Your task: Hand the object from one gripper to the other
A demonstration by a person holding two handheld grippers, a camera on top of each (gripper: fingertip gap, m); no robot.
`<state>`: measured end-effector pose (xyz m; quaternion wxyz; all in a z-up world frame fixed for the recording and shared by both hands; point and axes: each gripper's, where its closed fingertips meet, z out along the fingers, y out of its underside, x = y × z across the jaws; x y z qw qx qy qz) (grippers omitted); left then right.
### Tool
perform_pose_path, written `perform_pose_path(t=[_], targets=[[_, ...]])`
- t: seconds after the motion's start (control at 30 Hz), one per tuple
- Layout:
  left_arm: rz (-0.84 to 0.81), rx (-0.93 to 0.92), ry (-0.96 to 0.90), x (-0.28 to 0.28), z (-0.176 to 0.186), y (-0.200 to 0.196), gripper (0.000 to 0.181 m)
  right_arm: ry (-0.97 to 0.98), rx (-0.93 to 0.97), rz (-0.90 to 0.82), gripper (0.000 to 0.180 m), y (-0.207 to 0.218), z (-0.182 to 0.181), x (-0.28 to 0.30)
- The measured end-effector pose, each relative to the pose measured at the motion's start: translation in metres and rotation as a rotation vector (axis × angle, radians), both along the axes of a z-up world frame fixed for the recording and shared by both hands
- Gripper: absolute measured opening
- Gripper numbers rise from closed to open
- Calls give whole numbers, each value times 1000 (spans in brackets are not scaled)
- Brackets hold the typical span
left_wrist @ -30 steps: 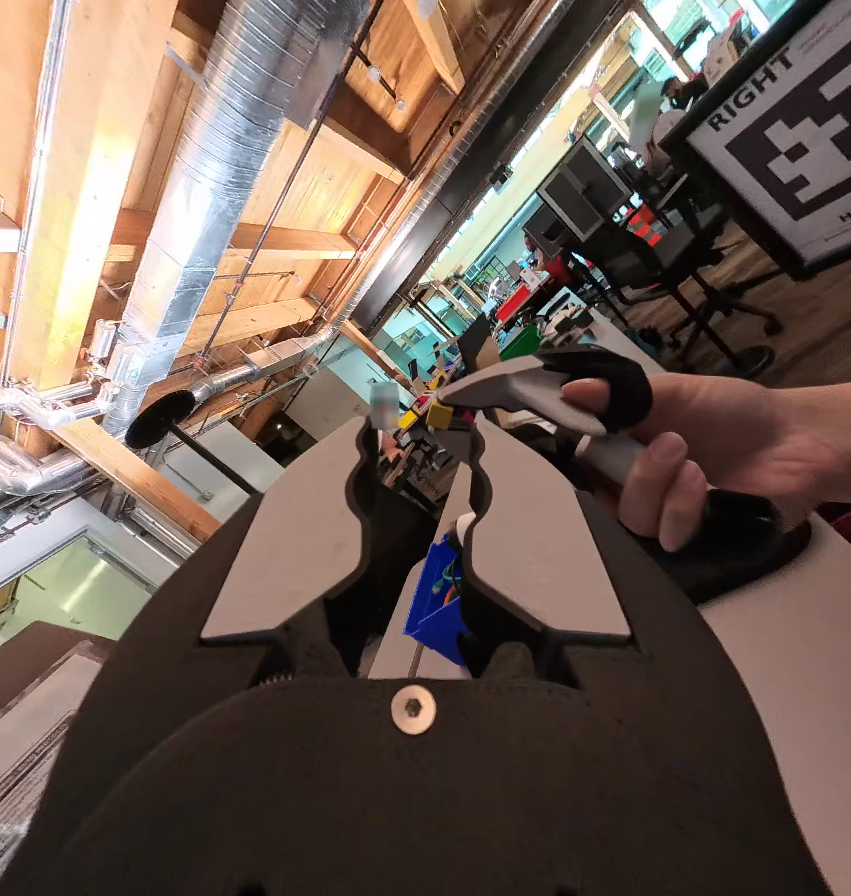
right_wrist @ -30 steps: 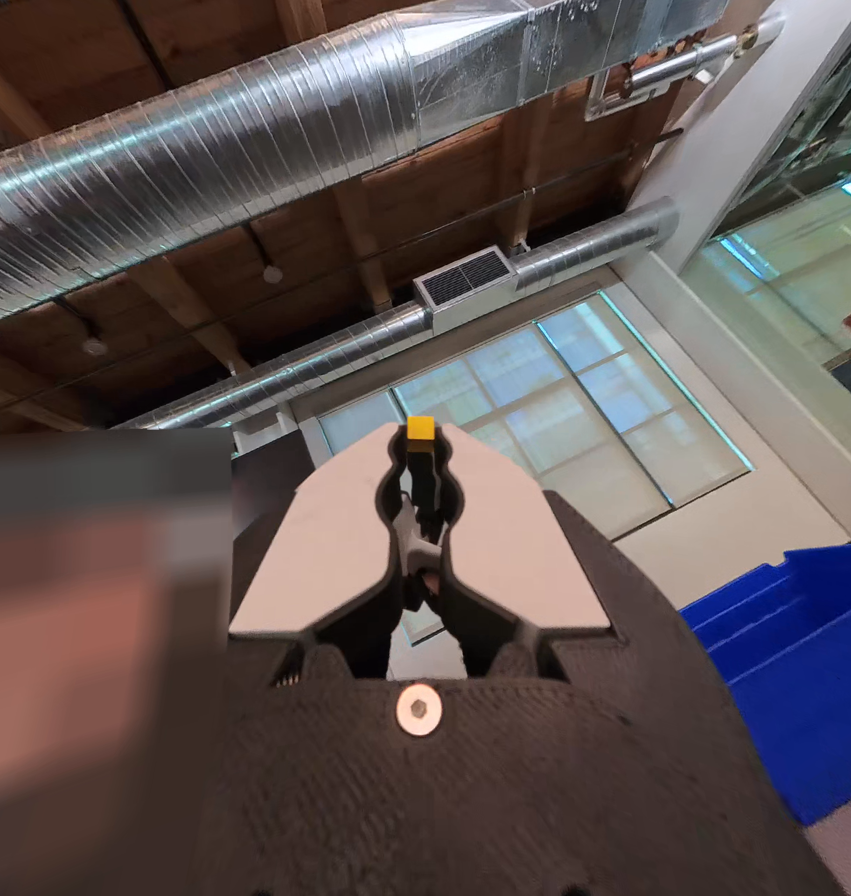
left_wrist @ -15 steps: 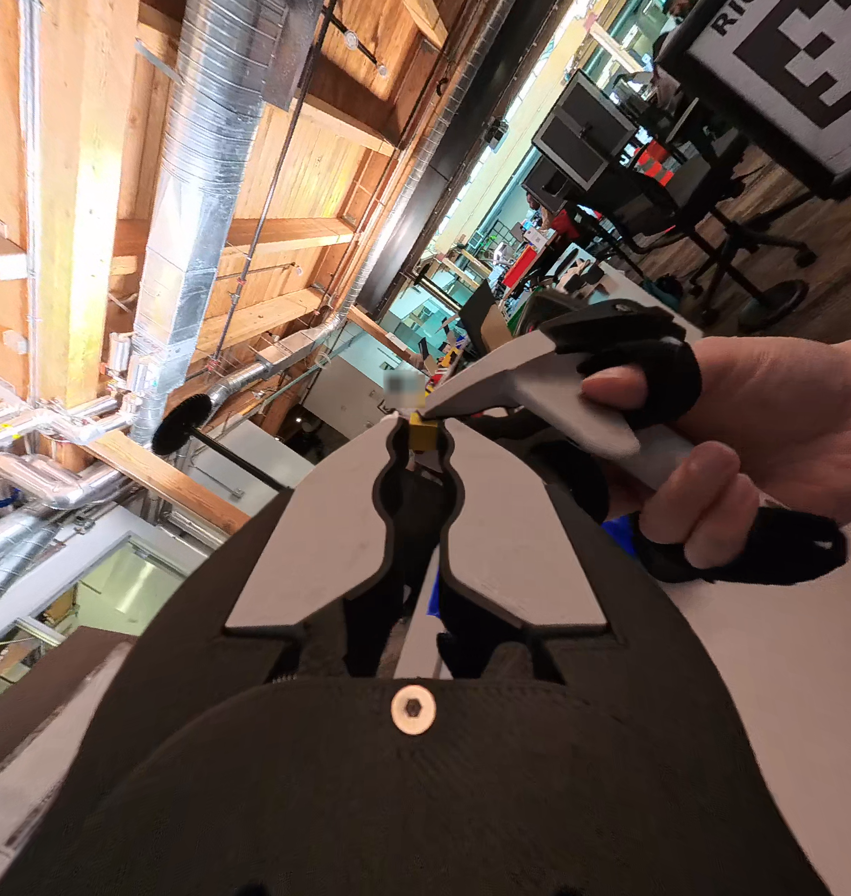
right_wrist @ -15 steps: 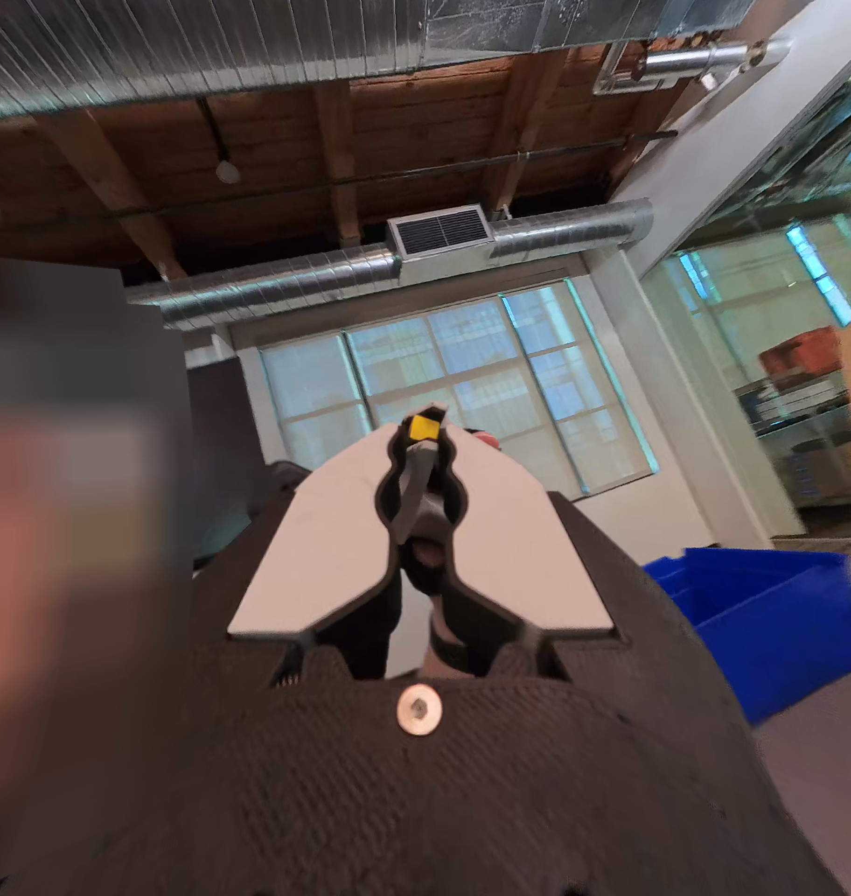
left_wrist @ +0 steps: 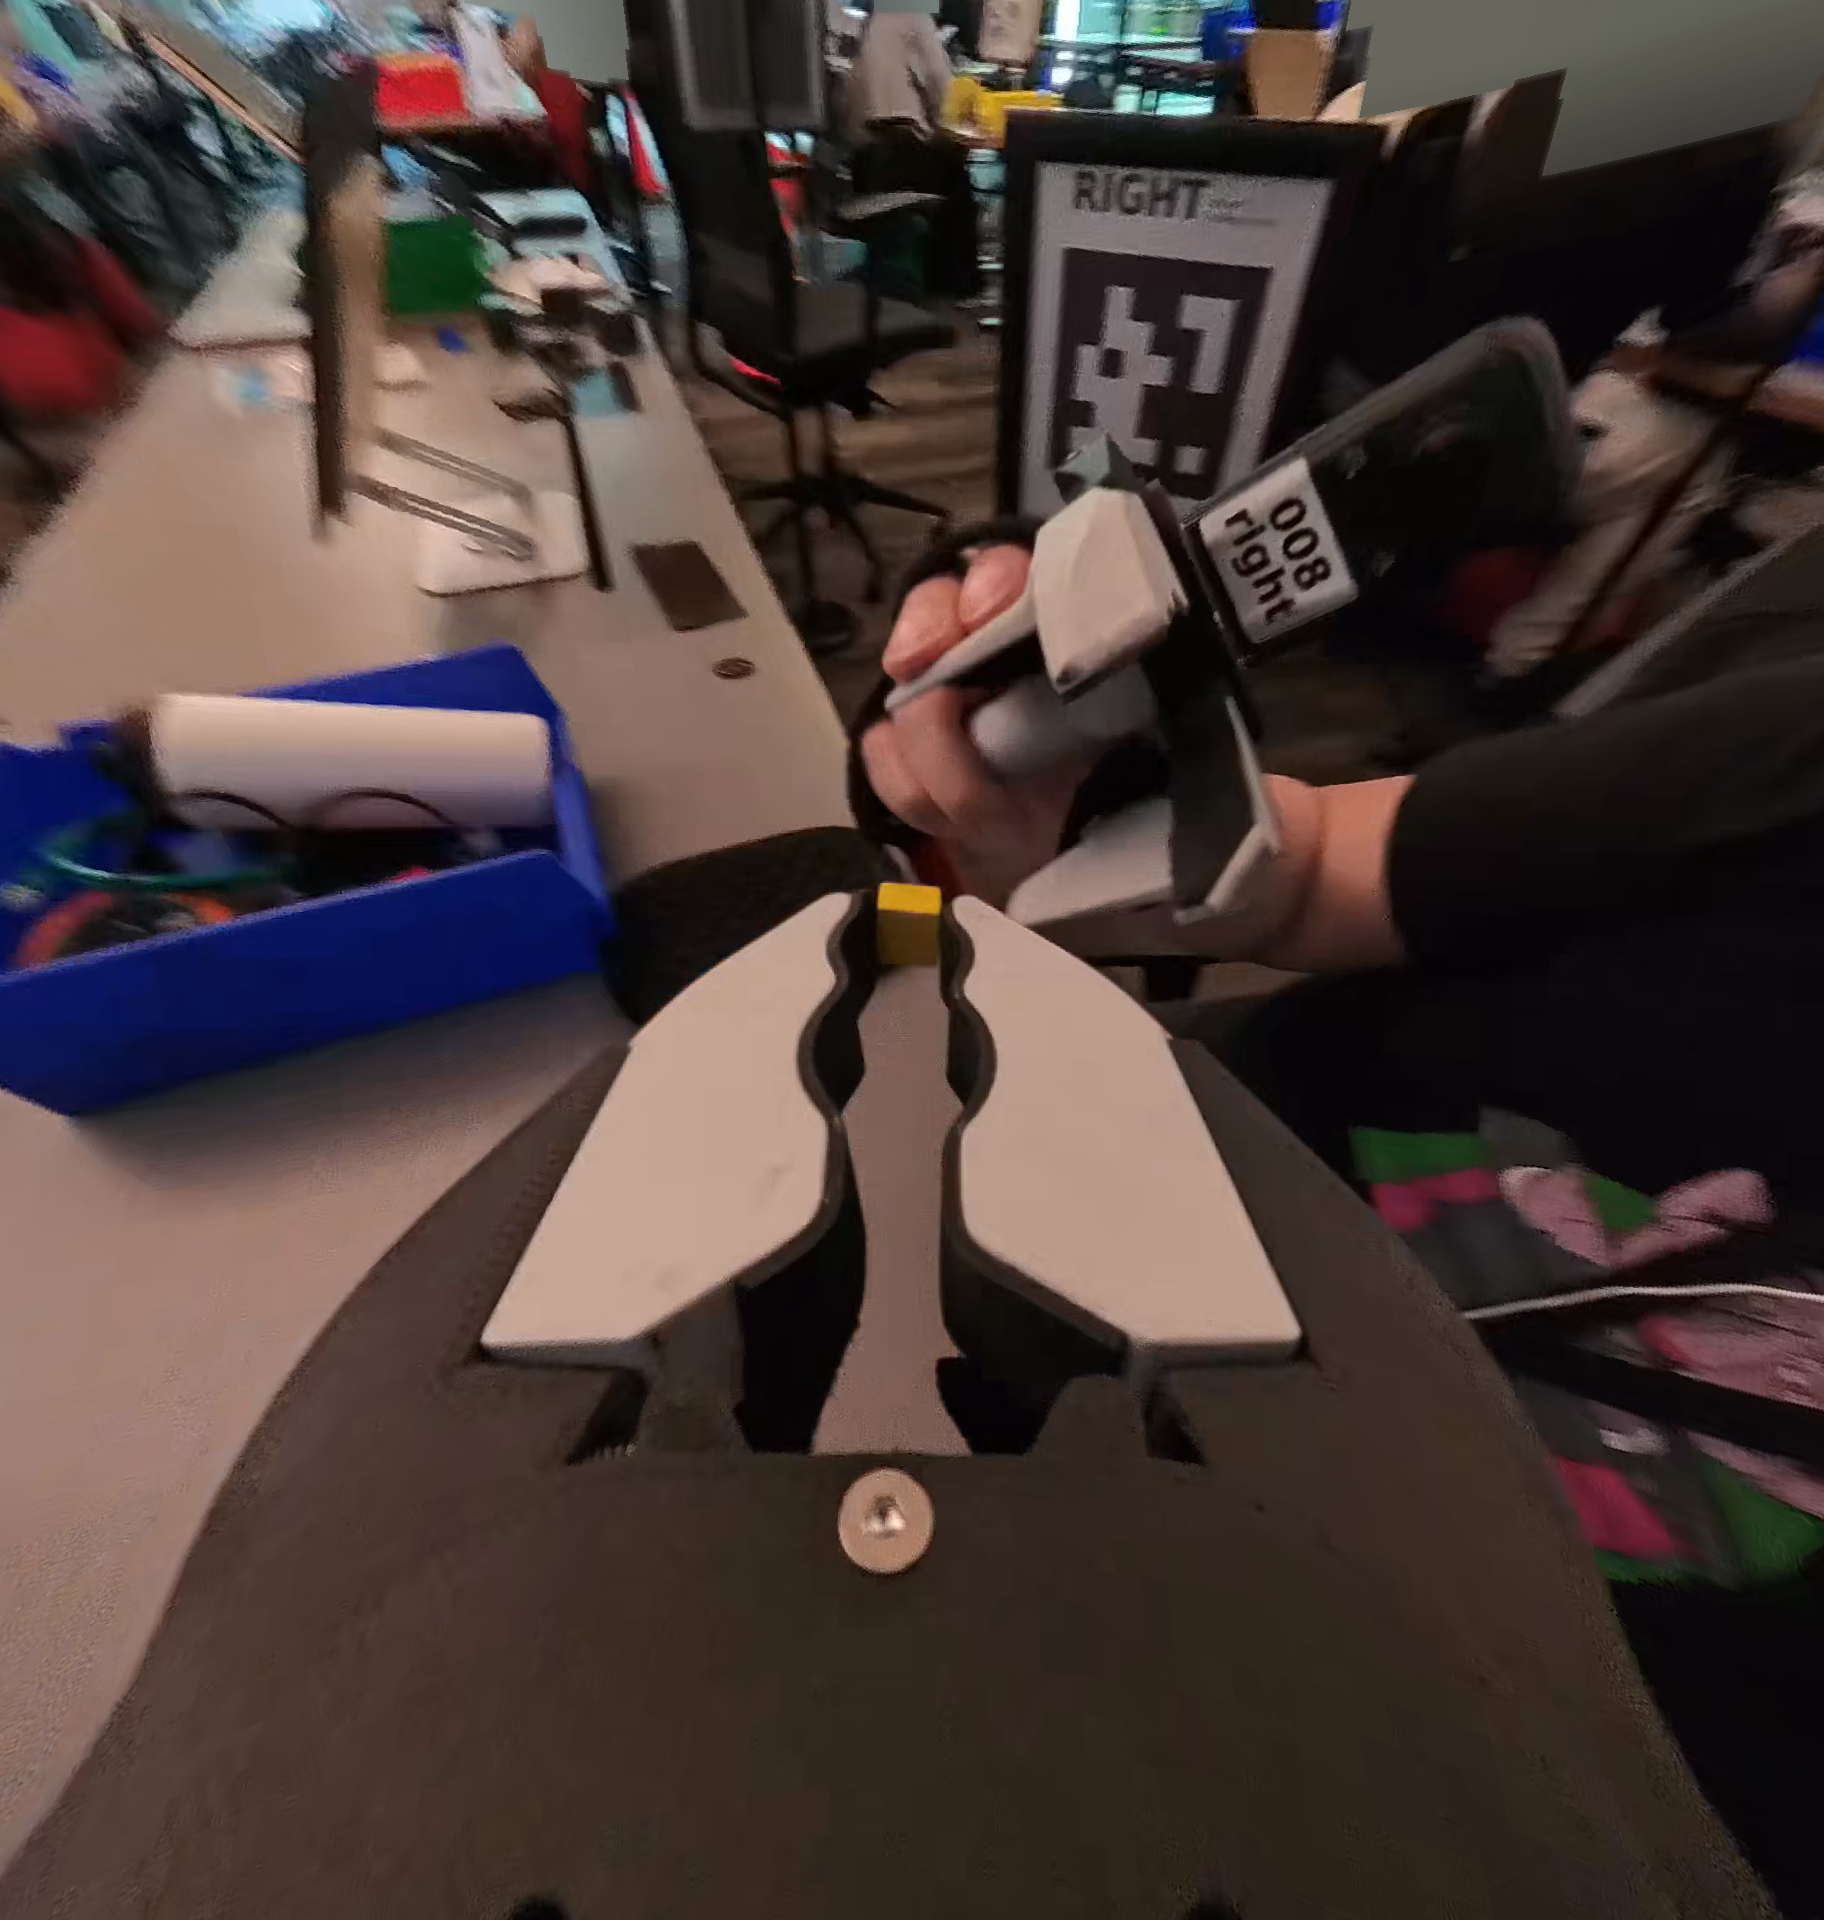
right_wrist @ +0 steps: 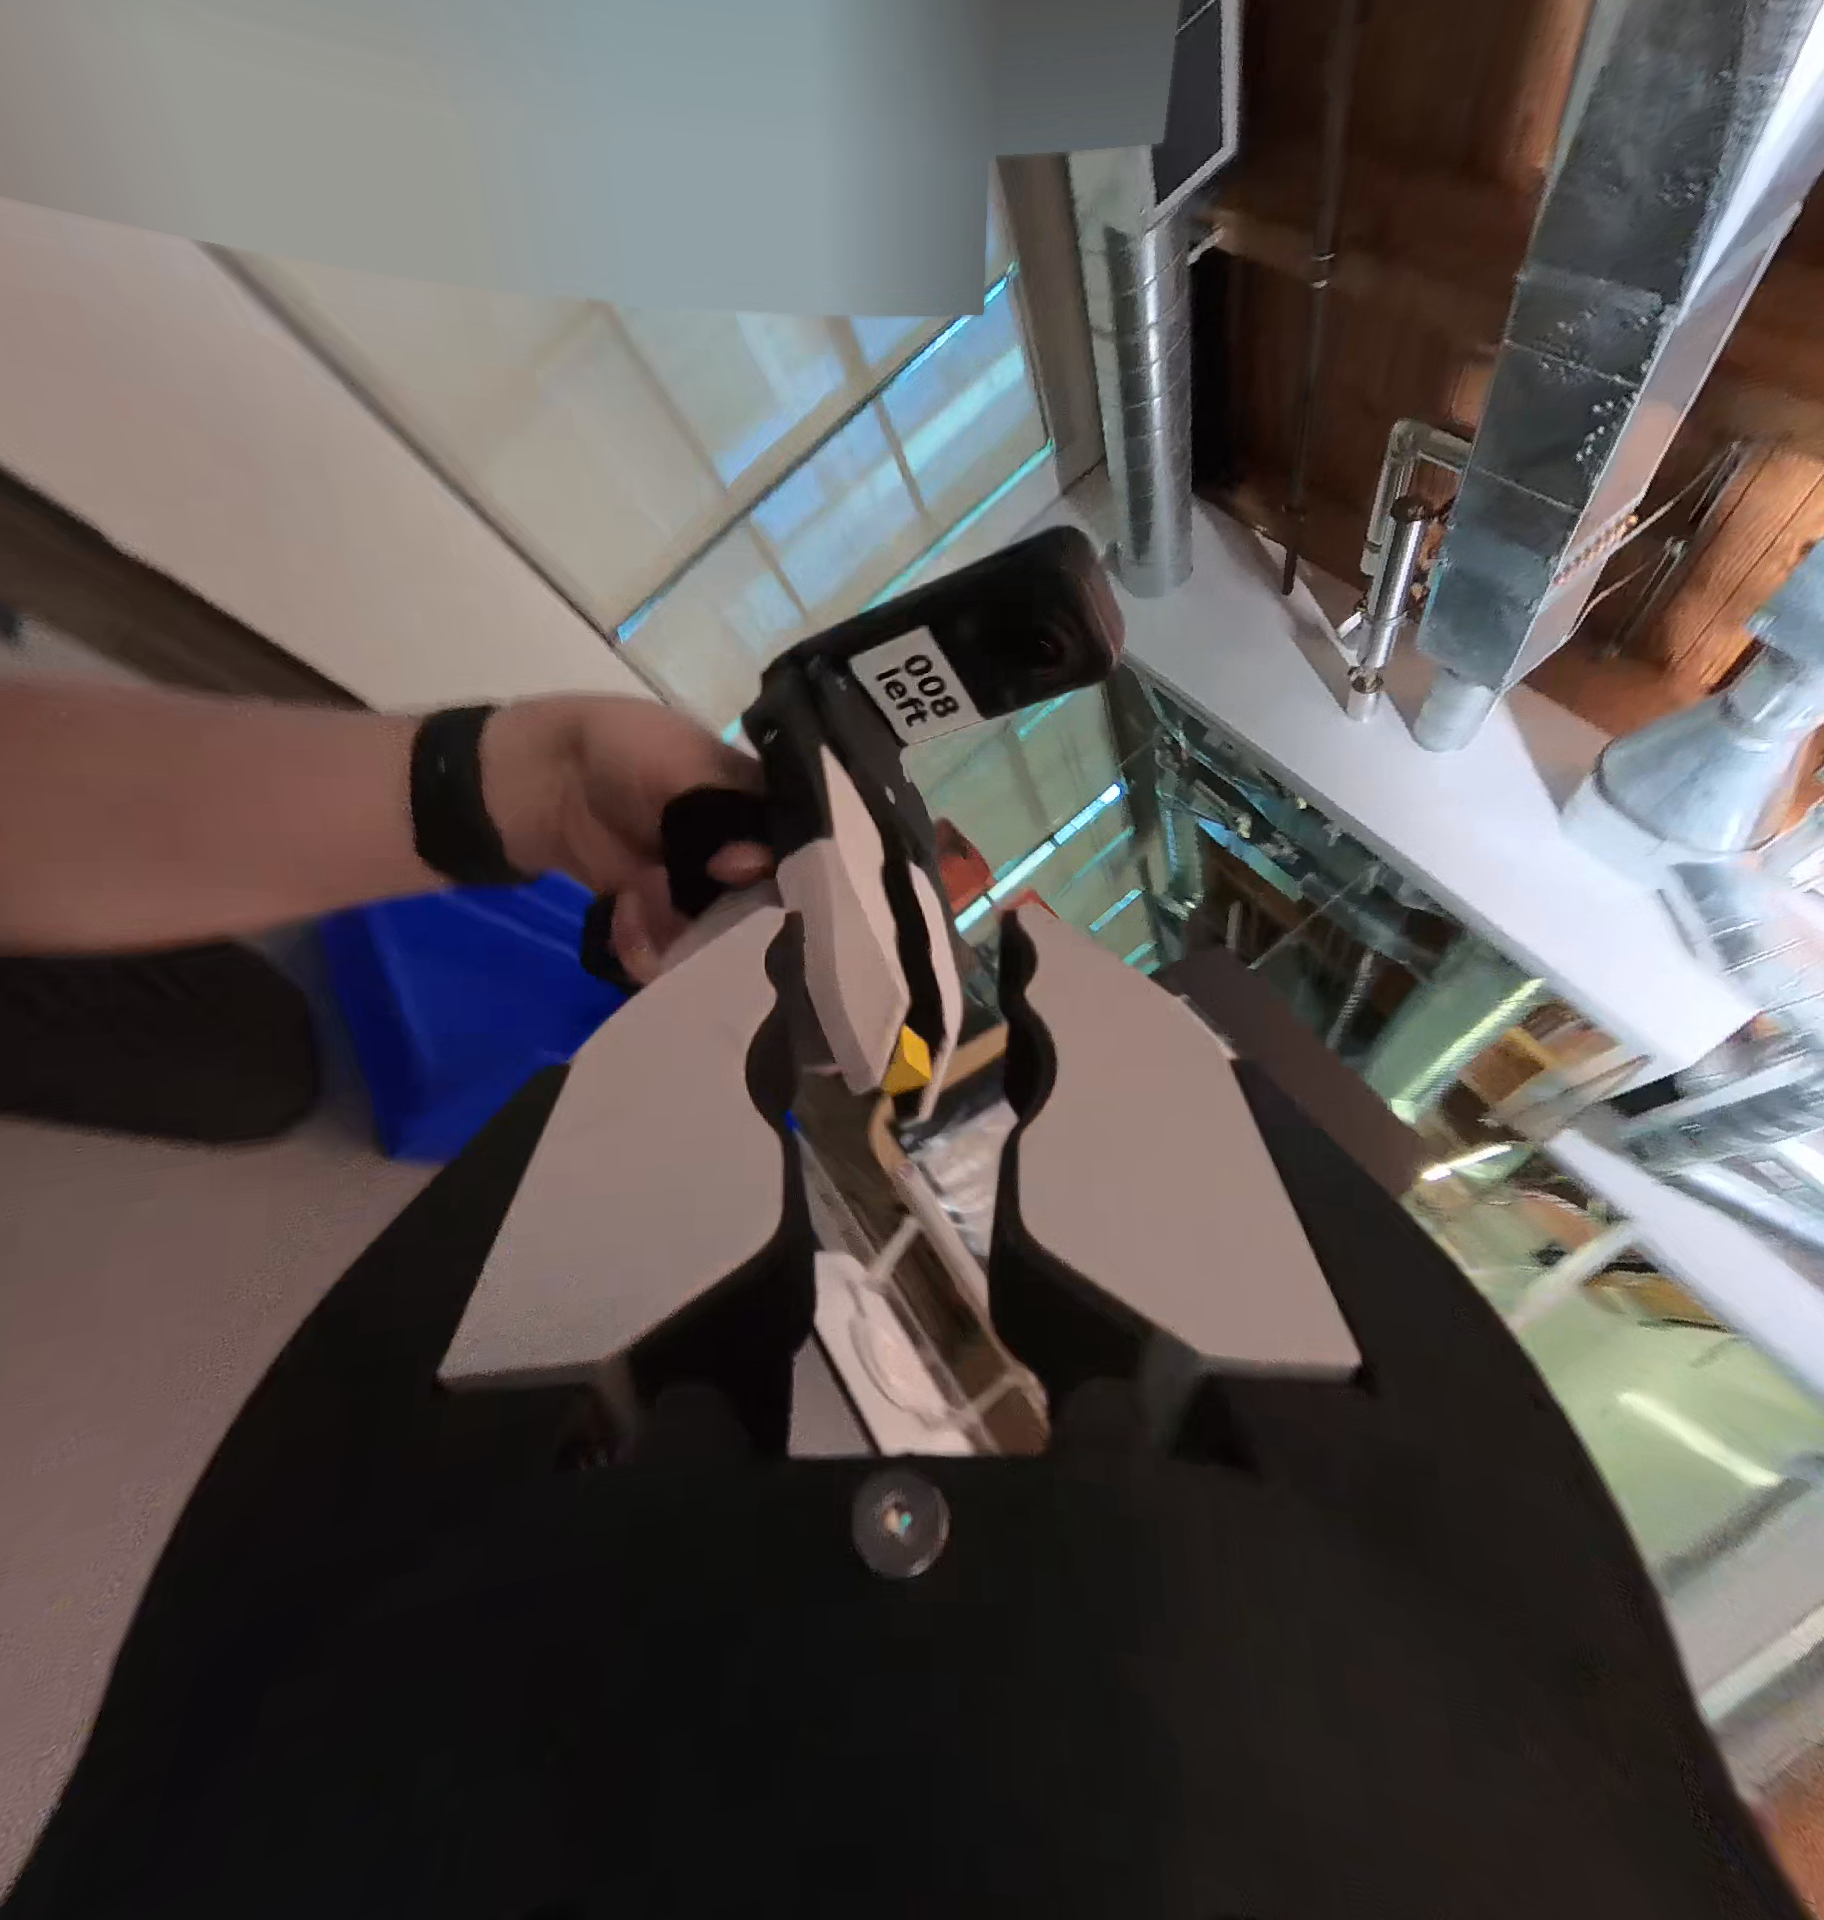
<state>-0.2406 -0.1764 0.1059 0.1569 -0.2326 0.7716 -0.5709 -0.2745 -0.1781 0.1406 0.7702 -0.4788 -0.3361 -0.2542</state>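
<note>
While the left gripper (left_wrist: 909,916) is pinching a small yellow cube (left_wrist: 908,923) at the very tips of its two grey fingers, with the jaws drawn narrow around it, the right gripper (right_wrist: 892,961) is showing its jaws standing wide with nothing gripped between them. In the right wrist view the left gripper is hanging just ahead of the open right fingers, its tips and the yellow cube sitting within the gap but not touching either right finger, as far as the picture tells. In the left wrist view the right gripper is being held off to the right, above the near edge of a grey table (left_wrist: 139,1247), by a hand (left_wrist: 949,769) with a dark sleeve behind it. A blue bin (left_wrist: 264,956) of cables and a white roll is sitting on the left part of the table, well apart from the cube. Judging by this, the hand-over itself looks to be done, since only the left tool is carrying the cube; the step in hand seems to be the two tools separating. The next move is probably calling for the left grip to be kept firm while the right fingers are drawn clear without brushing the cube, which is being held by only a thin margin at the tips and could be knocked loose.
</note>
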Motion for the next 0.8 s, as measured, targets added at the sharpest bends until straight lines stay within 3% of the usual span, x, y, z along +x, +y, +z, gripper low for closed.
perform_pose_path(t=[0.27, 0.37, 0.47, 0.67, 0.8], targets=[[-169, -114, 186, -18, -3, -10, 10, -268, -100, -270, 27, 18, -28, 13], [-206, -121, 206, -23, -3, -13, 10, -279, -61, -289, 16, 18, -26, 12], [-225, -154, 219, -24, 0, -15, 10, -249, -53, -272, 14, 15, -22, 11], [-210, -190, 232, -20, 4, -12, 10, -399, 39, -425, 13, 17, -19, 14], [-212, -197, 247, -21, 4, -11, 11, -408, 40, -434, 13, 18, -19, 13]])
